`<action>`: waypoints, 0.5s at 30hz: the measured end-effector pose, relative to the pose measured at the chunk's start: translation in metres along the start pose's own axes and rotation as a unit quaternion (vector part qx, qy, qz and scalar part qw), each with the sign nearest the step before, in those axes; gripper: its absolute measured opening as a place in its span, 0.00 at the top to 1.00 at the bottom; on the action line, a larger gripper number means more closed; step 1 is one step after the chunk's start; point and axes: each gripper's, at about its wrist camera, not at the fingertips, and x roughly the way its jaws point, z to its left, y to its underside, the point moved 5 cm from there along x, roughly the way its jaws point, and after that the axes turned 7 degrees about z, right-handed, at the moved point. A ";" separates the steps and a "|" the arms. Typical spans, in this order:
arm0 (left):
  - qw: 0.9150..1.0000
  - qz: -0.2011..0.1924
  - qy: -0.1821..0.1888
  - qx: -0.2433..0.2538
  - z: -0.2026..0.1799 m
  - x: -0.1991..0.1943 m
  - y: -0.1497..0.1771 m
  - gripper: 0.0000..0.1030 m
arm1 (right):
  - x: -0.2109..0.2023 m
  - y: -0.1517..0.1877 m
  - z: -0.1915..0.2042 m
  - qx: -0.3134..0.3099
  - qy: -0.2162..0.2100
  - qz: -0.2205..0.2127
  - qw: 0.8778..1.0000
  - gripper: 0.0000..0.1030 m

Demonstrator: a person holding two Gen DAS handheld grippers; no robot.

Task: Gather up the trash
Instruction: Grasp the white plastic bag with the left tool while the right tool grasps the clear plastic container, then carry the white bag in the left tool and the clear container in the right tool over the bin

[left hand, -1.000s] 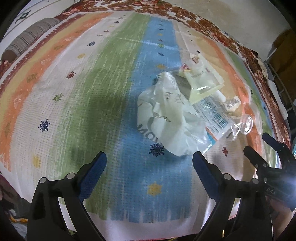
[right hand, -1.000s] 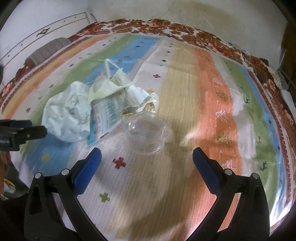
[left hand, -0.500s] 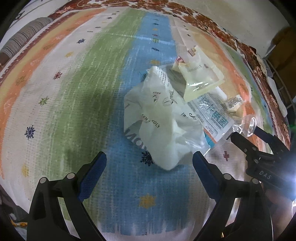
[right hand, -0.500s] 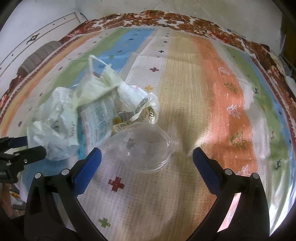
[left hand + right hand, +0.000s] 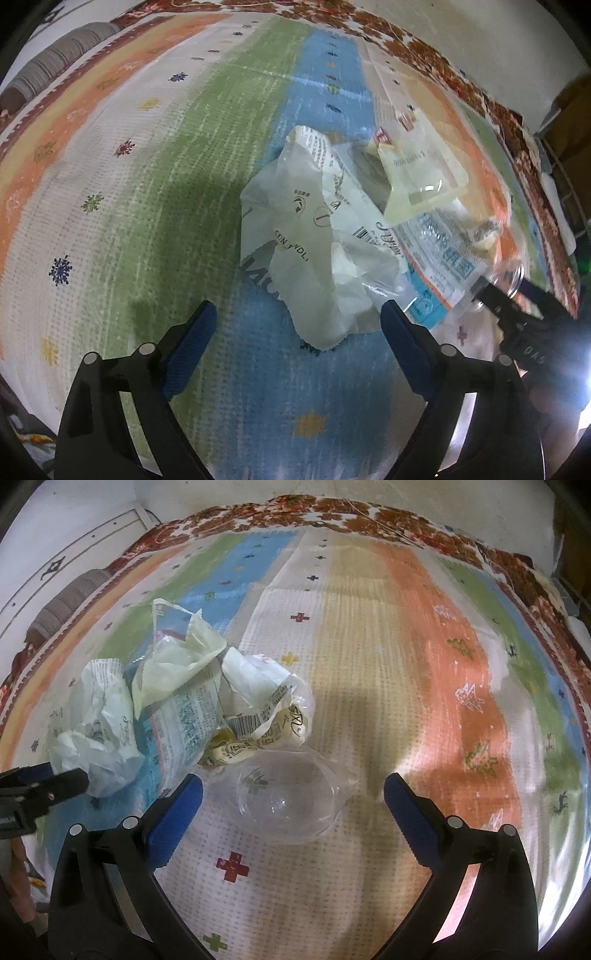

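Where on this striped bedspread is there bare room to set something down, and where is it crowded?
Bare: the green and orange stripes left of the white bag, and the beige-orange stretch right of the clear cup. Crowded: the wrapper pile between them.

Striped bedspread (image 5: pixel 388 672) bare right of and beyond trash pile: wide clear passage there. In left wrist view, green and white stripes left of crumpled white bag (image 5: pixel 325 258) also bare.

Pile crowds centre: white bag, pale yellow pouch (image 5: pixel 421 177), blue-printed wrapper (image 5: pixel 443 254), small crumpled wrappers (image 5: pixel 266 716), all touching or overlapping.

Clear plastic cup (image 5: pixel 284 797) lies between right gripper (image 5: pixel 293 805) jaws, just beside pile.

Left gripper (image 5: pixel 299 339), jaws closing, straddles bag's near corner; right gripper close on its right narrows gap.
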 end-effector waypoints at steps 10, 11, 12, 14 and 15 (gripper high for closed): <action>1.000 -0.005 0.006 -0.011 0.004 0.000 -0.001 0.82 | 0.003 -0.002 0.002 0.004 -0.006 0.013 1.000 0.28; 1.000 -0.010 0.002 -0.010 0.004 -0.003 -0.002 0.84 | 0.003 -0.002 0.002 0.004 -0.008 0.014 1.000 0.28; 1.000 -0.014 0.000 -0.010 0.005 -0.005 -0.003 0.88 | 0.002 -0.002 0.002 0.003 -0.010 0.015 1.000 0.28; 1.000 -0.018 -0.001 -0.013 0.006 -0.008 -0.004 0.91 | 0.001 -0.001 0.000 0.004 -0.012 0.016 1.000 0.28; 1.000 -0.020 -0.001 -0.013 0.007 -0.010 -0.004 0.93 | 0.000 -0.001 -0.002 0.008 -0.014 0.016 1.000 0.28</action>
